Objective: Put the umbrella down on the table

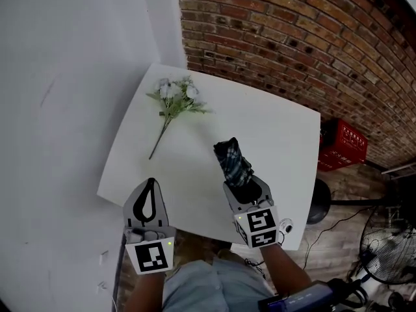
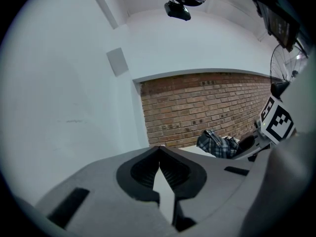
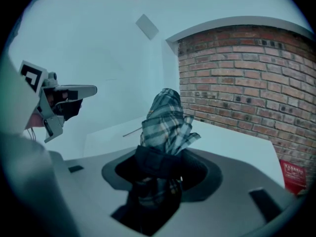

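umbrella [image 1: 232,160]: folded, plaid, likely light, soft cloth over a stiff core | right tongs [image 1: 242,186] clenched on its strapped near end, over counter [image 1: 279,135] | left tongs [image 1: 152,186] closed, empty

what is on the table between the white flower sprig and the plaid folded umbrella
Nothing: the head view shows bare white table between the white artificial flower sprig and the folded plaid umbrella held by the right gripper.
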Action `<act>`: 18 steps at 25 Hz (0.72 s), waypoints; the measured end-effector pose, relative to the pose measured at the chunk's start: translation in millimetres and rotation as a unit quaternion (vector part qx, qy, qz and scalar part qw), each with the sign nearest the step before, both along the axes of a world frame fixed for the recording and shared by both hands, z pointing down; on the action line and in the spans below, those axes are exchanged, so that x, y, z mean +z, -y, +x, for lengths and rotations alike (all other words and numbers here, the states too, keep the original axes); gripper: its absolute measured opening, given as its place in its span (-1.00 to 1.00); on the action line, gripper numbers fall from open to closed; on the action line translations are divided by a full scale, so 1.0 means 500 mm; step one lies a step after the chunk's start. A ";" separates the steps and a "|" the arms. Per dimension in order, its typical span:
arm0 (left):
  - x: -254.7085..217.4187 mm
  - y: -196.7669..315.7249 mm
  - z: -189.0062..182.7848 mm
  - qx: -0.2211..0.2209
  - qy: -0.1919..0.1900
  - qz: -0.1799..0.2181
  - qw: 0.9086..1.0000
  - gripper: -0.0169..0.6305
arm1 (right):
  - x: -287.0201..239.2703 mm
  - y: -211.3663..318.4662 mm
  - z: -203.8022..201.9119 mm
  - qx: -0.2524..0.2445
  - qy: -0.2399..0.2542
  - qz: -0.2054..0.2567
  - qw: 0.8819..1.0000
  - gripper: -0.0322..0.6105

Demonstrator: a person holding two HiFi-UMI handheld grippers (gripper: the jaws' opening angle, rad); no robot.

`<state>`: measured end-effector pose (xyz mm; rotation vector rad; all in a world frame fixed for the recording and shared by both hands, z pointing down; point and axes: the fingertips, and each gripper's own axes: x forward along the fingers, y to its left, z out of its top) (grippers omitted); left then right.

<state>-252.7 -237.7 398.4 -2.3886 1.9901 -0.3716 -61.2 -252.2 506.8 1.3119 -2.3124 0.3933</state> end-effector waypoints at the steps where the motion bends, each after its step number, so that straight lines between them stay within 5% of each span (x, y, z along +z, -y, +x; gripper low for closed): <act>1: 0.003 0.003 0.001 0.002 0.001 -0.001 1.000 -0.92 | 0.006 0.002 0.001 0.001 -0.002 -0.002 1.000 -0.23; 18: 0.065 0.070 -0.012 0.013 0.003 -0.024 1.000 -0.92 | 0.113 0.040 0.006 0.014 -0.022 -0.048 0.999 -0.23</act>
